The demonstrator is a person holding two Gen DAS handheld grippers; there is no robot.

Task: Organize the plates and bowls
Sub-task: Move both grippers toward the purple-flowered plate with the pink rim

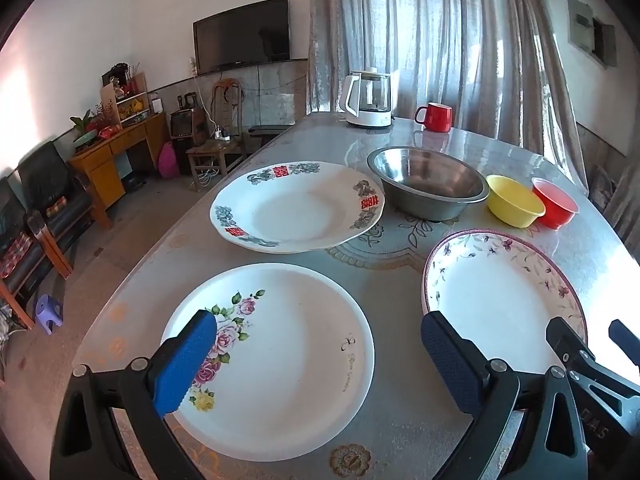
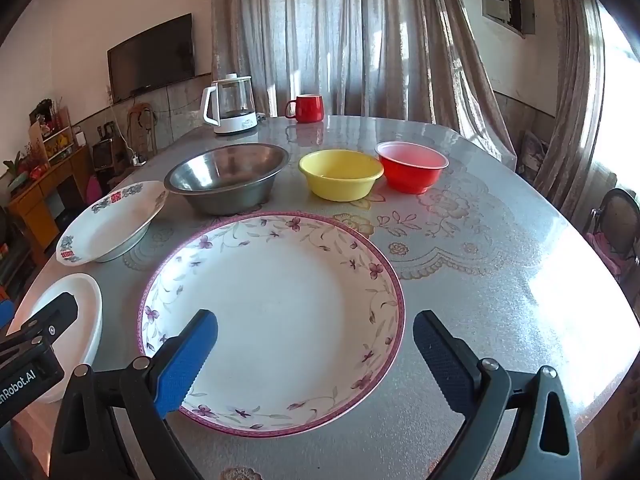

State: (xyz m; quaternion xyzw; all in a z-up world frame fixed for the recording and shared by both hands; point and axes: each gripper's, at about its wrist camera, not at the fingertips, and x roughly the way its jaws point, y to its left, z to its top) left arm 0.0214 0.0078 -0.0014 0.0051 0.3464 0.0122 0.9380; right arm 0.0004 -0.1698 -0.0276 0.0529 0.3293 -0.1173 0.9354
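Note:
A white rose plate [image 1: 280, 360] lies at the table's near left, under my open left gripper [image 1: 316, 360], which hovers above it. A purple-rimmed floral plate [image 2: 272, 316] lies under my open right gripper [image 2: 316, 356]; it also shows in the left wrist view [image 1: 500, 296]. A white plate with red characters [image 1: 296, 208] sits behind the rose plate, also in the right wrist view [image 2: 108, 224]. Further back stand a steel bowl [image 2: 228, 180], a yellow bowl [image 2: 340, 174] and a red bowl [image 2: 412, 166] in a row.
A white electric kettle [image 2: 232, 106] and a red mug [image 2: 306, 108] stand at the table's far edge [image 2: 400, 124]. Curtains hang behind. A chair [image 2: 616, 228] is at the right. The right gripper's body shows in the left wrist view [image 1: 592, 364].

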